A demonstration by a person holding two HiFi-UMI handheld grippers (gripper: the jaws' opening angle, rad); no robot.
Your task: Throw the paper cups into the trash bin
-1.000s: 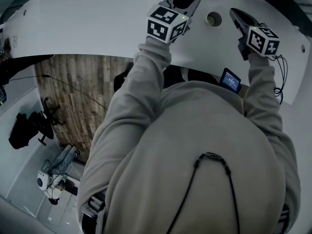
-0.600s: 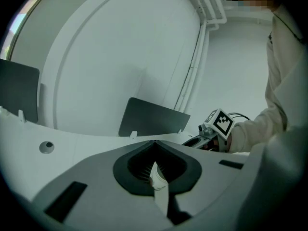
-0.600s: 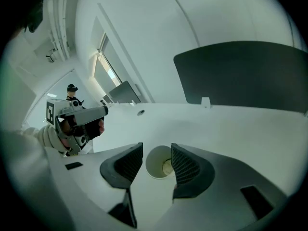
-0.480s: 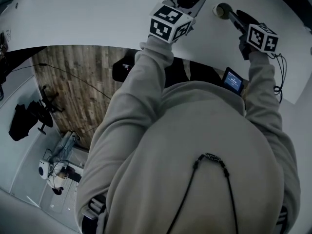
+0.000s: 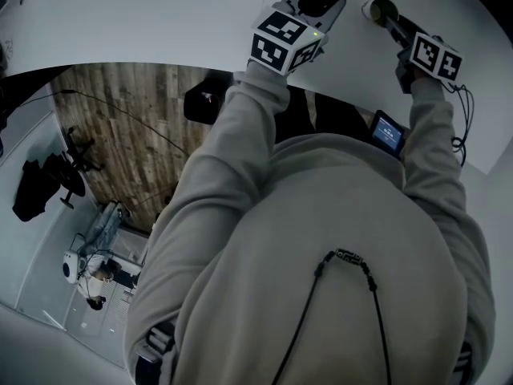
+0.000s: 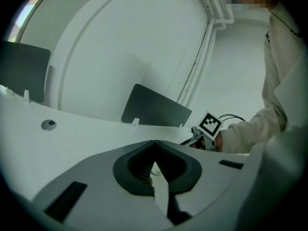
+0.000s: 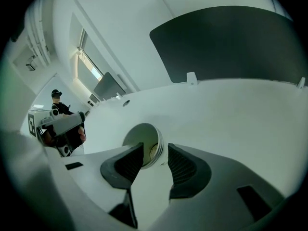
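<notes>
Now right gripper (image 7: 155, 154) tilts down, fingers just opened around paper cup (image 7: 142, 139); left gripper (image 6: 154, 146) fingers together.

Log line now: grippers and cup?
left gripper: shut, empty | right gripper: jaws just opened | paper cup: on side, between right jaws, not gripped

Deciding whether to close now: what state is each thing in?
Paper cup: lying on its side, ungripped.
Right tongs: open, just opened; cup rim between tips, pads not pressing.
Left tongs: shut, empty.
Small screen: lit.
</notes>
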